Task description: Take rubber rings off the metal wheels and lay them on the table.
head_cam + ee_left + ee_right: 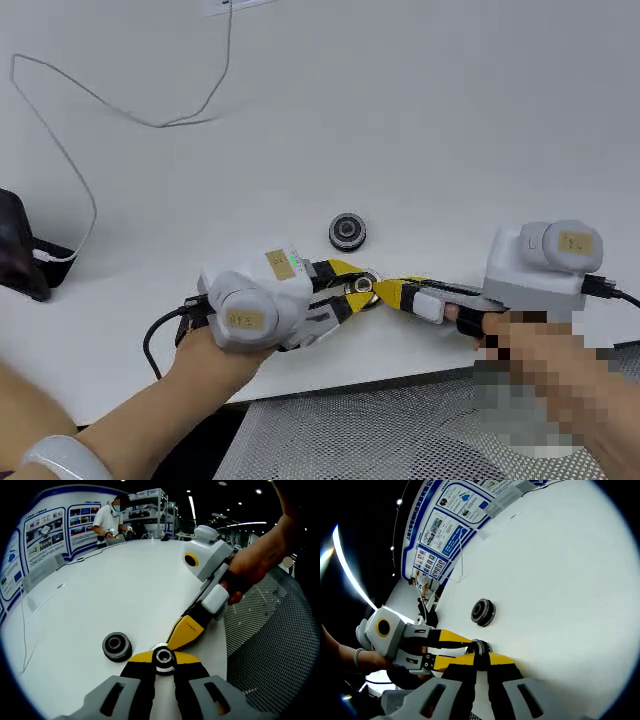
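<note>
Sitting at the far left edge of the head view, a dark device (18, 245) is cut off by the frame, and a thin grey cable (155, 125) loops away from it over the white table (450, 120) to the top edge. Next along, the person's left hand (215, 355) holds the left gripper (350, 285), whose bulky white body hides much of its jaws from above. In the left gripper view, its yellow-tipped jaws are drawn in tight on either side of a small metal wheel (163, 656), clamping it just above the table near the front edge. The jaws cover the wheel's rim, so I cannot tell whether a rubber ring sits on it. Just behind, resting alone on the table and apart from both tools, lies a second wheel (347, 231) with a dark rubber ring (106, 650) around its shiny hub. From the right, the right gripper (386, 292) reaches in to meet the clamped wheel. In the right gripper view its yellow jaws stand almost together, nipped onto the near edge of that wheel, though whether they pinch rubber or metal is too small to make out. Farthest right, the person's right hand (510, 335) wraps the handle, blurred and partly cut off by the frame.
</note>
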Available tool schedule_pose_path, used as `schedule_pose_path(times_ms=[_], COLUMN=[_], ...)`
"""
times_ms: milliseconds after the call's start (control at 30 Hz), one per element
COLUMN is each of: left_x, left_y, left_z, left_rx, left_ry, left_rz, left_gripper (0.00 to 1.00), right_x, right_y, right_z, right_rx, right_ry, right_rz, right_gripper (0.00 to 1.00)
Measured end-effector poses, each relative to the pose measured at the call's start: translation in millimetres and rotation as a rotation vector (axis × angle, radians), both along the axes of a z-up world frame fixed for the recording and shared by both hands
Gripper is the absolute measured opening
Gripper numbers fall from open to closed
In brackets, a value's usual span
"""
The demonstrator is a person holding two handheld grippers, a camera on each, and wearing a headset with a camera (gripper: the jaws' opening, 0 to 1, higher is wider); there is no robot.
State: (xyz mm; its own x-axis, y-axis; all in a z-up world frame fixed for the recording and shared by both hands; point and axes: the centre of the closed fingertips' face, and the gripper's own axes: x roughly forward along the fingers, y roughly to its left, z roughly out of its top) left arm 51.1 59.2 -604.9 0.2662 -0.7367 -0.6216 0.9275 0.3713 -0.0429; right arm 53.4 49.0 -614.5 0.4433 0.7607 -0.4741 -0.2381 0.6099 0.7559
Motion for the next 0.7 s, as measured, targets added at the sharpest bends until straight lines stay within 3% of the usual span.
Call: schedule_pose_path(times_ms=[267,700], left_x=[0.6,0.7], left_y=[0.4,0.2], left_z=[-0.8,-0.6], left_rx=[-0.001,-0.004], left_ry=[0.001,0.002], left_rz=[0.001,0.004], left_gripper=[0.13,0.13], right_x=[0.2,2.1], right_y=[-0.6,-3.4], right_z=[0.4,2.7], right_rx=[-0.014,-0.048], right_ry=[-0.002,-0.045], right_rz=[0.004,0.024], right_gripper=[0.08,0.03])
